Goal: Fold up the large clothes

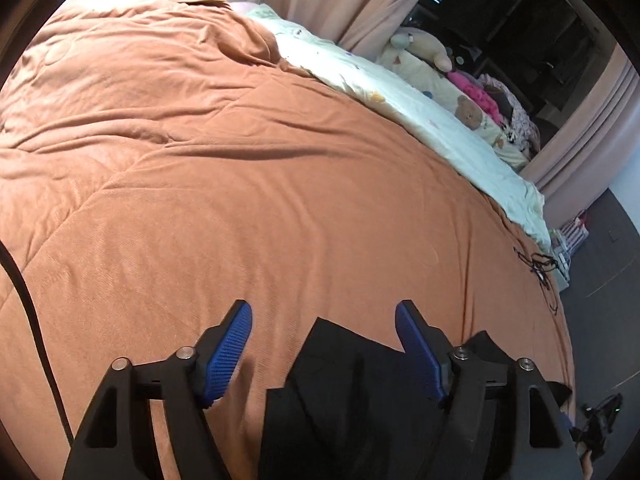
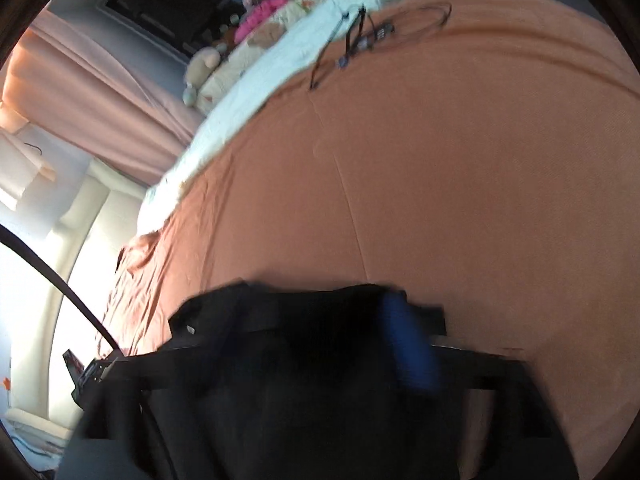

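A black garment (image 1: 360, 392) lies bunched on the orange bed cover (image 1: 240, 184) at the near edge. My left gripper (image 1: 324, 306) is open. The cloth sits loosely between its blue pads (image 1: 232, 348), closer to the right finger, and neither pad presses on it. In the blurred right wrist view the same black garment (image 2: 300, 380) drapes over my right gripper (image 2: 320, 320) and hides its left finger. Only the right blue pad (image 2: 408, 348) shows, standing far out to the side, so the jaws are wide apart.
A cream sheet with bear prints (image 1: 420, 92) runs along the far side of the bed. A plush toy (image 1: 424, 46) and piled clothes lie by pink curtains (image 1: 360, 0). Thin black cables (image 2: 360, 36) rest on the orange bed cover (image 2: 460, 184). A black cord (image 1: 28, 300) crosses the left edge.
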